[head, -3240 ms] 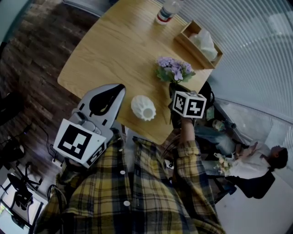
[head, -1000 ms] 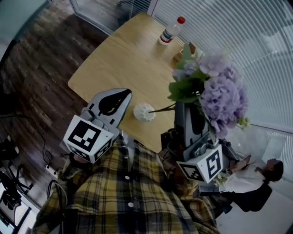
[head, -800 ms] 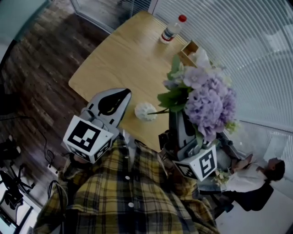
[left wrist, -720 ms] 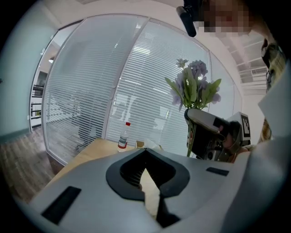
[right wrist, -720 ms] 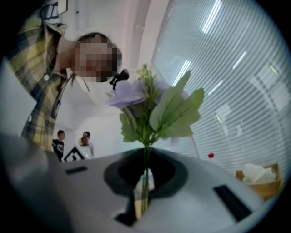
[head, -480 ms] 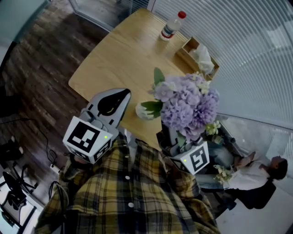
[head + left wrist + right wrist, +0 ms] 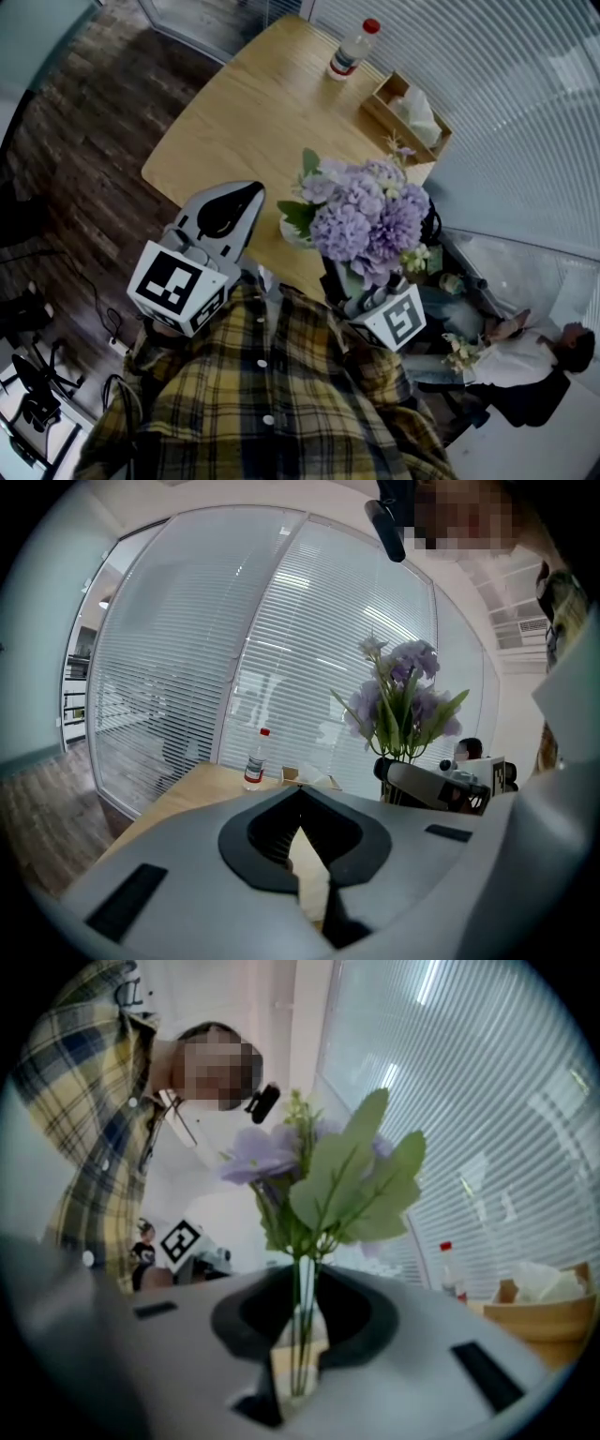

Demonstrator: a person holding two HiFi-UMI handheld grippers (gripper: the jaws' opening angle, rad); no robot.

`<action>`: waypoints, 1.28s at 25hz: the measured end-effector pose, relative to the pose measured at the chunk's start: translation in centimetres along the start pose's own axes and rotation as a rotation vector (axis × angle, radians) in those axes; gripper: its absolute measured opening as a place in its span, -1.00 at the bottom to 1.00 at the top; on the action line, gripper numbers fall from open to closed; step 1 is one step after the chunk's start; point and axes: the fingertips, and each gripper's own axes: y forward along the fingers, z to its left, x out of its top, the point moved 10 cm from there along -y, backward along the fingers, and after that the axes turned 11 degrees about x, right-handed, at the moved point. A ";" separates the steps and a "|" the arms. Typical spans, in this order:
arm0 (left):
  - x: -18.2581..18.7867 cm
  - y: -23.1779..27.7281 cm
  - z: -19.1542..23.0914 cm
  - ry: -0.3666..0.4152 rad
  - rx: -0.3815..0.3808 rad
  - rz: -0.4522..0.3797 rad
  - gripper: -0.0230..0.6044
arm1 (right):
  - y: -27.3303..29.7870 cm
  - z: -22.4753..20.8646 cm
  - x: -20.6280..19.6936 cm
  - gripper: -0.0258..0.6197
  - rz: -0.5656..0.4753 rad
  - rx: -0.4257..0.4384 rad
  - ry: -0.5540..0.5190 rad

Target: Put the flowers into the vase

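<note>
A bunch of purple flowers (image 7: 366, 220) with green leaves stands upright over the table's near edge and hides part of the white ribbed vase (image 7: 289, 232). My right gripper (image 7: 302, 1283) has the thin green stems (image 7: 300, 1335) between its jaws. Those jaws are just starting to open, and the flowers (image 7: 319, 1185) still stand straight in them. In the head view only its marker cube (image 7: 398, 319) shows below the blooms. My left gripper (image 7: 251, 187) is shut and empty, just left of the vase. The left gripper view shows the flowers (image 7: 403, 700) to its right.
The wooden table (image 7: 244, 103) carries a red-capped bottle (image 7: 349, 52) and a wooden tissue box (image 7: 408, 103) at its far side. Window blinds run along the right. A seated person (image 7: 534, 347) is beyond the table's right corner. Dark wood floor lies left.
My right gripper has come down with the flowers, from high beside the table to just over the vase, now partly covered by the blooms. The left gripper has stayed put.
</note>
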 end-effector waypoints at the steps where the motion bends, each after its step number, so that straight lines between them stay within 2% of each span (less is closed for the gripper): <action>1: 0.0 0.0 0.0 0.001 0.001 0.000 -0.90 | 0.0 0.2 -0.2 -0.79 0.009 0.008 -0.015; 5: 0.1 0.0 0.2 0.001 0.010 -0.002 -0.90 | 0.1 0.6 -0.7 -0.73 0.066 0.035 -0.044; 21: 0.4 -0.1 0.9 0.002 0.041 -0.008 -0.90 | 0.6 1.4 -1.2 -0.40 0.342 0.043 0.033; 32: 0.5 -0.3 1.3 0.008 0.050 -0.014 -0.90 | 0.6 2.2 -1.9 -0.39 0.489 -0.015 -0.013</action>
